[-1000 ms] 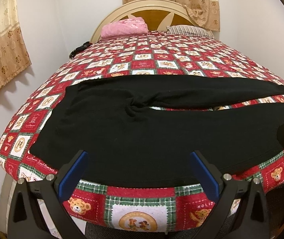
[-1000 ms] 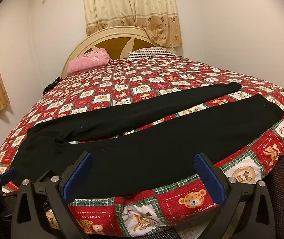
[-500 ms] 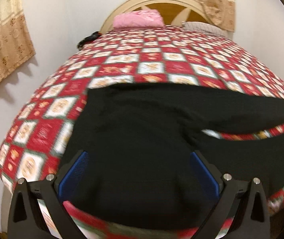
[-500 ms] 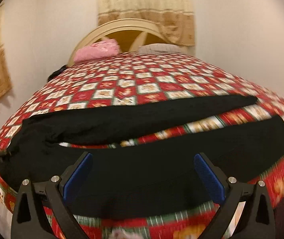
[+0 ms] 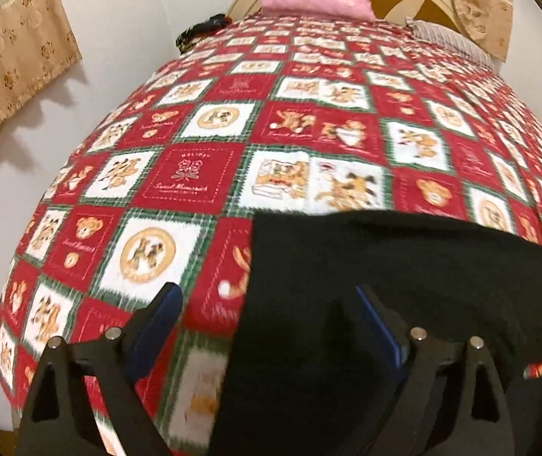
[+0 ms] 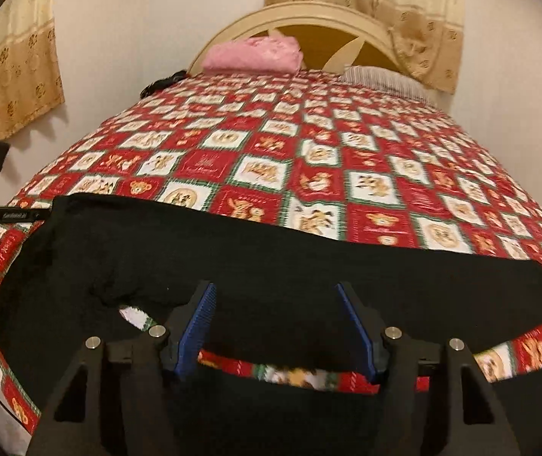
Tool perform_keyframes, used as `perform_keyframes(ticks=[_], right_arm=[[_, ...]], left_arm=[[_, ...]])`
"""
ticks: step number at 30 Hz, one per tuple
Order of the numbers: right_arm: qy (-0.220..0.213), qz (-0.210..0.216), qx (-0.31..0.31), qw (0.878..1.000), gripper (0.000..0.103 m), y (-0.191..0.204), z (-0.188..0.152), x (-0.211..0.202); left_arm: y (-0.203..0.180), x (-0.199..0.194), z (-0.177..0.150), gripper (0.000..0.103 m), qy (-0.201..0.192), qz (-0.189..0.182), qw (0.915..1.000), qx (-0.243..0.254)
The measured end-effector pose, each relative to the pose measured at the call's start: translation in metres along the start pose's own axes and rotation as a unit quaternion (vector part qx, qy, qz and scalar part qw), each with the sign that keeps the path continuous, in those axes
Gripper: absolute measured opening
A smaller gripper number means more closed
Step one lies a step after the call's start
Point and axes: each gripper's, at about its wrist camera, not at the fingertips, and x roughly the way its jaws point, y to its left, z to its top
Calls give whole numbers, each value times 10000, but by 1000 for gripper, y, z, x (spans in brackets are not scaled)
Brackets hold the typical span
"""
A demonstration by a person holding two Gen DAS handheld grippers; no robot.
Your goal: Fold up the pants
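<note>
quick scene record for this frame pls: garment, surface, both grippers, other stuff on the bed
garment: black pants, spread flat across the near end of the bed, legs side by side
surface: red teddy-bear quilt
left gripper: open, over the pants' left edge
right gripper: open, over the far leg, not gripping
at headboard: pink blanket, striped pillow
blur: both views slightly smeared

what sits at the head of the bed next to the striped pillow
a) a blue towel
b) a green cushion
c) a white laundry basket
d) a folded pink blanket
d: a folded pink blanket lies against the headboard, left of the striped pillow, far beyond the black pants spread across the near edge of the bed.
</note>
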Motion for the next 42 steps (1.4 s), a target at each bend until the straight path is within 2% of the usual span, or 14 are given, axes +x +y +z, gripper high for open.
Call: perform_keyframes(ticks=[3,9,13,18,21,23,24,25,26,27,28,33,36,42], right_arm=[[100,111,-261,9995,66,2,12,21],[552,461,-515,9961,66,-1,47,81],[1055,1031,-574,9874,66,-1,56,116],[1464,1153,-1065,9767,66,8,53,147],[1365,1200,-1194,9761,68,9,52,149],[1378,1266,-1302,9737,60,9,52,147],[1376,1285,-1372,9725,49,10,53,144],[1364,1256,-1460,9717,27,10,53,141],[1380,1259,-1503,9708,14,10,54,138],[1429,1347,-1499,9690,5,10,55,136],[1361,1314,-1512,9702,5,9,57,133],[553,921,-1314,9855,5,5,77,94],[64,782,-1147,9903,5,3,85,62],[-836,814,-1220,9857,5,6,74,-16]], left_arm=[[7,20,9,93,211,76,9997,-121],[17,40,17,93,441,-622,9955,-569],[11,46,20,96,433,-635,9962,-406],[8,53,28,100,459,-646,9966,-235],[4,58,31,102,390,-555,9976,-117],[4,59,33,102,283,-559,9979,-167],[4,59,33,102,253,-549,9980,-209],[4,59,33,95,211,-550,9980,-230],[3,57,33,89,148,-593,9979,-222],[1,54,33,74,83,-674,9976,-155],[-3,52,34,60,70,-762,9971,-60],[-13,36,40,40,-88,-720,9973,110],[-6,17,41,39,-347,-848,9957,-150],[5,-46,28,38,-1174,-957,9883,-183]])
